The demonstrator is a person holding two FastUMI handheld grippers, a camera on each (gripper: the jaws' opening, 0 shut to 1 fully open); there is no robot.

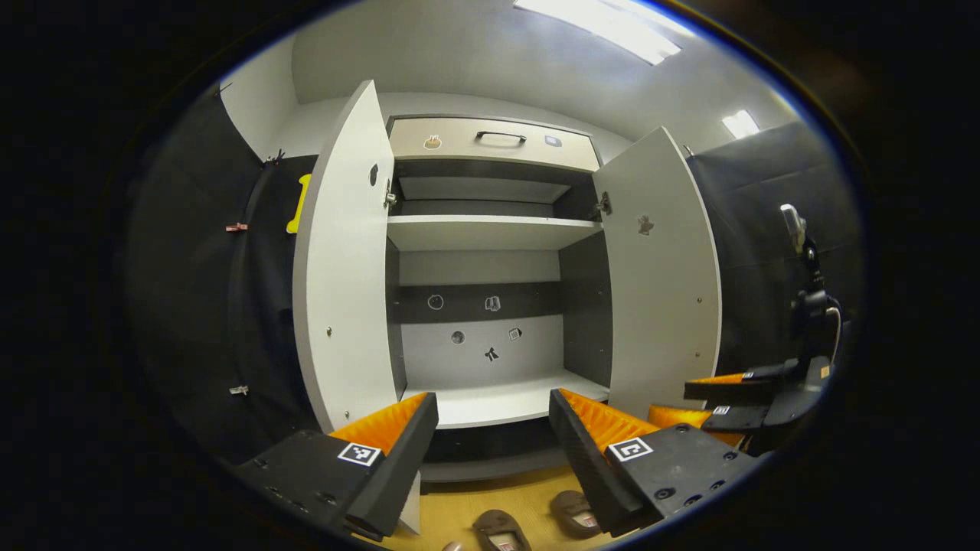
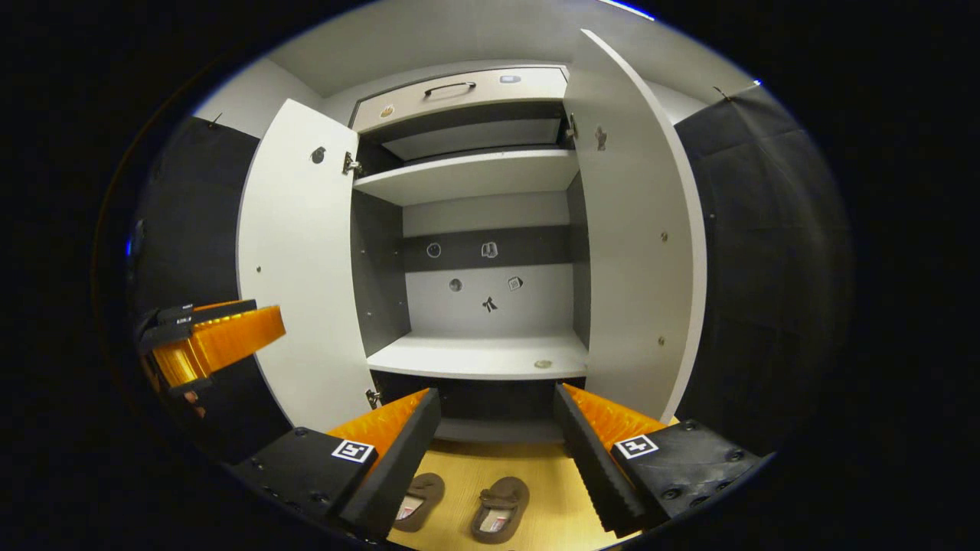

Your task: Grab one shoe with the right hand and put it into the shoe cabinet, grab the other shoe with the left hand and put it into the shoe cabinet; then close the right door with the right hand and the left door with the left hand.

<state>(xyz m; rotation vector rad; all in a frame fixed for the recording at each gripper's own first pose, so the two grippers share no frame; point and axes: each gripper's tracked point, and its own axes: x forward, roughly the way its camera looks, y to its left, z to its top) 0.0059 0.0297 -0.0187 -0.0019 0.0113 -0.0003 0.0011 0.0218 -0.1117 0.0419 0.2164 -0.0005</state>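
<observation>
While both brown slip-on shoes lie side by side on the yellowish wooden floor (image 2: 551, 490) and the lower shelf (image 2: 475, 356) of the white shoe cabinet with its dark interior (image 2: 475, 184) is bare, the task looks to be at its very first step: the right-hand grab has not yet begun. In the right gripper view, the right gripper (image 2: 498, 436) hangs with its fingers spread wide and holding nothing; the right-hand brown shoe (image 2: 499, 507) sits below and just between them, slightly toward the right finger, and the left-hand brown shoe (image 2: 417, 501) lies close against the inner edge of the left finger. In the left gripper view, the left gripper (image 1: 494, 436) is equally wide and empty, the pair lying below its fingers. Both doors, the left white door (image 2: 295, 268) and the right white door (image 2: 635, 245), stand fully open. The next move likely calls for lowering the right fingers to straddle one shoe, then pinching it.
</observation>
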